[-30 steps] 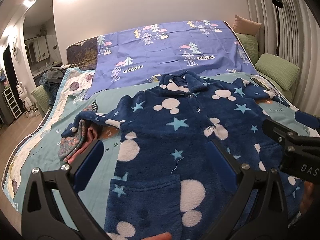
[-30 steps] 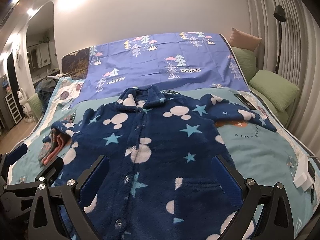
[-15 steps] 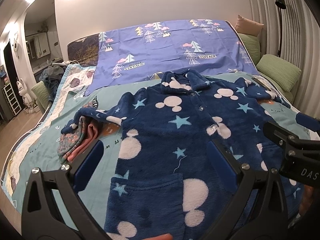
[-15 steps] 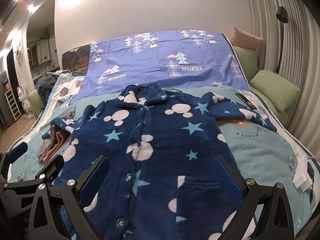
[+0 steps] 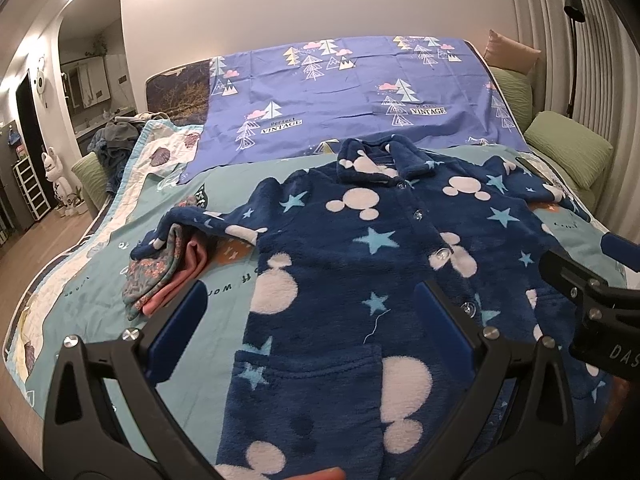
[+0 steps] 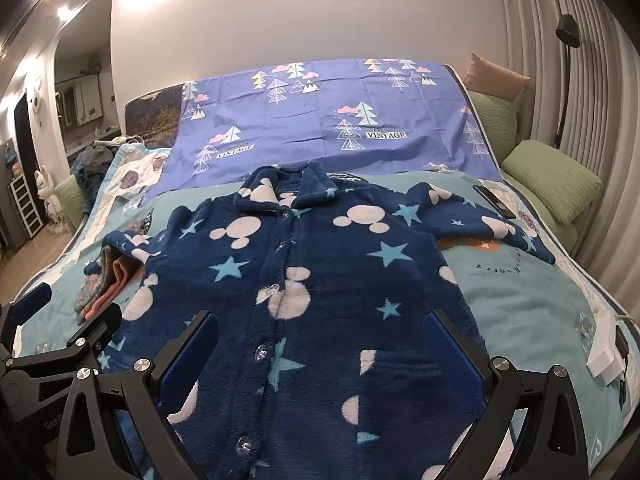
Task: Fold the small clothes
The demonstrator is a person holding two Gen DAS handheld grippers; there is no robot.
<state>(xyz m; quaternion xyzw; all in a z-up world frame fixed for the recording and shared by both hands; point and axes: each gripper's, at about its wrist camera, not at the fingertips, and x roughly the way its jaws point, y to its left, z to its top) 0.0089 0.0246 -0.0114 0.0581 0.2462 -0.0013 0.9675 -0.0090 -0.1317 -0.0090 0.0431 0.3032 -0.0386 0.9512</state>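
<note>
A small navy fleece jacket with white mouse heads and light blue stars lies flat and buttoned on the bed, collar away from me, sleeves spread to both sides. Its left sleeve drapes over a folded pile of floral and pink clothes. My left gripper hangs open above the jacket's lower left part, holding nothing. My right gripper stands open over the lower front and pocket. Each gripper shows at the edge of the other's view.
The bed carries a teal quilt and a purple tree-print sheet at the head. Green pillows line the right side. A phone and a white box lie on the right. Floor and shelves lie left.
Both grippers have drifted slightly forward and left over the jacket. They stay open, and the jacket has not moved.
</note>
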